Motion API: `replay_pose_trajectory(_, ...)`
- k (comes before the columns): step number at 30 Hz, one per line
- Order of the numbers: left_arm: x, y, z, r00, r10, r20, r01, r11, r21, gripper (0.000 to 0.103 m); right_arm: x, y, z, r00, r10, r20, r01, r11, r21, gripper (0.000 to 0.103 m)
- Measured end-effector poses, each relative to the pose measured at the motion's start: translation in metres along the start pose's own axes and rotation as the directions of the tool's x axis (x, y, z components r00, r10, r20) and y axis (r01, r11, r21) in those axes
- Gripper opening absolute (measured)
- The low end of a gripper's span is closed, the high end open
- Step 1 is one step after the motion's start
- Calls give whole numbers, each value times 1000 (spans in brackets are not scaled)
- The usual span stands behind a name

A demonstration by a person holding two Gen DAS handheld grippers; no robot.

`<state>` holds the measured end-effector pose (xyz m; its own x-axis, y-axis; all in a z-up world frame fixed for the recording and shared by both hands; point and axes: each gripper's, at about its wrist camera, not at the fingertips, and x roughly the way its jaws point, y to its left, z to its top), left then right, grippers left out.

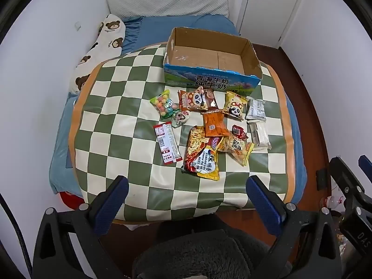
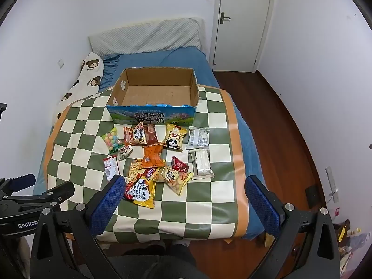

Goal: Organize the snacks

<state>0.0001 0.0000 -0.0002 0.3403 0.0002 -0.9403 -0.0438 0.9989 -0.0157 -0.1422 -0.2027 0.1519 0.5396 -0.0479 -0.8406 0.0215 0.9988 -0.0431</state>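
An open cardboard box [image 1: 210, 57], empty, with a blue printed front wall, stands on a green-and-white checkered mat [image 1: 121, 107] spread over a bed with a blue sheet [image 1: 153, 29]. The snacks lie loose on the mat just in front of the box's printed wall, none inside it. Nearest that wall, from its left end to its right: a clear bag of coloured candy balls [image 1: 163, 103], an orange panda packet [image 1: 196, 100], a yellow panda packet [image 1: 234, 105] and a white wrapped bar [image 1: 255, 109]. Farther from the box lie an orange sachet [image 1: 215, 124], a long red-and-white stick pack [image 1: 167, 143], a large noodle packet [image 1: 202, 153], a yellow cracker bag [image 1: 239, 148] partly under a small red pouch [image 1: 239, 133], and a second white pack [image 1: 260, 136]. Left claw [image 1: 186, 186] and right claw [image 2: 184, 184] both hang above the mat's edge farthest from the box, jaws spread wide, blue pads bare, nothing between them. A bear-print pillow [image 1: 109, 39] lies along the wall left of the box.
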Motion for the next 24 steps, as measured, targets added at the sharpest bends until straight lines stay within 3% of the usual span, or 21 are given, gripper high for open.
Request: replay_pose_trajectory(24, -3, -2, -6, 1000, 0, -7, 0, 1000, 3, 103, 2, 0, -3, 1000, -2, -20, 2, 1000, 9, 103)
